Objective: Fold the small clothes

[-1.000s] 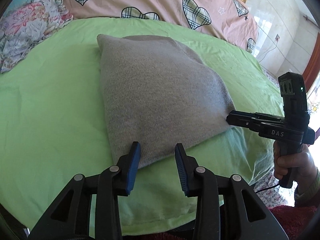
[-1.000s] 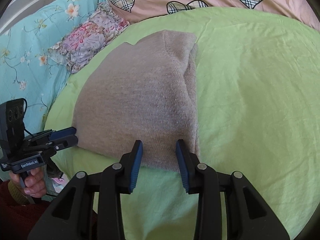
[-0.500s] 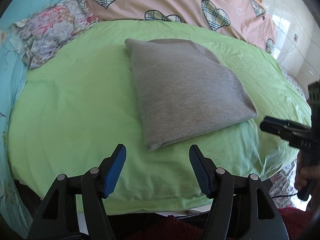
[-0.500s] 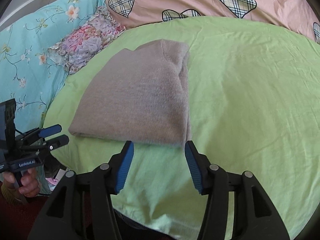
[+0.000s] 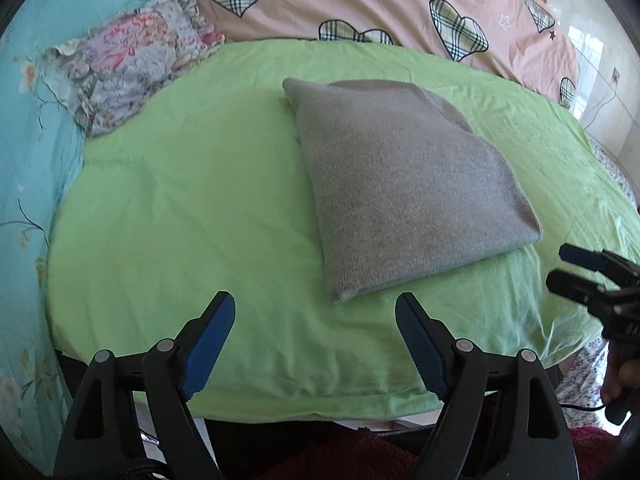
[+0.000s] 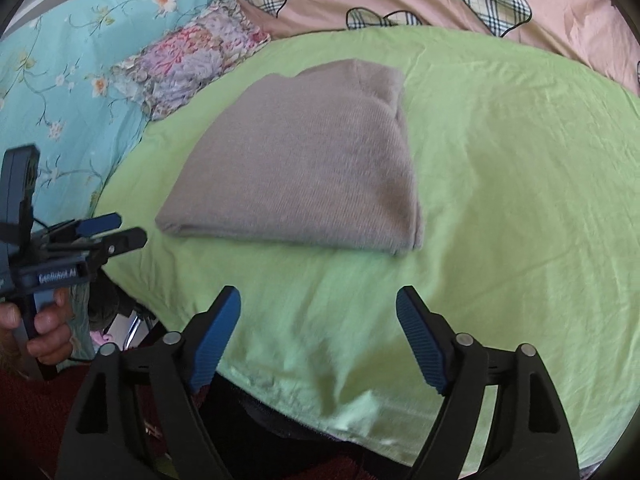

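A grey knit garment [image 5: 400,184] lies folded into a flat rectangle on the green sheet [image 5: 180,220]; the right wrist view shows it too [image 6: 312,168]. My left gripper [image 5: 316,320] hovers over the sheet just short of the garment's near corner, jaws opening wide, nothing between them. My right gripper [image 6: 318,314] hangs over the sheet below the garment's near edge, jaws also opening, empty. Each gripper appears in the other's view: the right one [image 5: 576,268] at the far right, the left one [image 6: 116,228] at the left, held by a hand [image 6: 44,324].
A floral pillow [image 5: 132,64] and a turquoise flowered blanket [image 5: 28,140] lie to the left. A pink cover with plaid hearts [image 5: 400,4] runs along the back. The sheet's front edge [image 5: 320,404] drops off near the grippers, with dark red fabric [image 5: 360,456] below.
Both grippers let go of the garment's near edge, opened wide and drew back from it. The garment now lies flat and farther off in both views.
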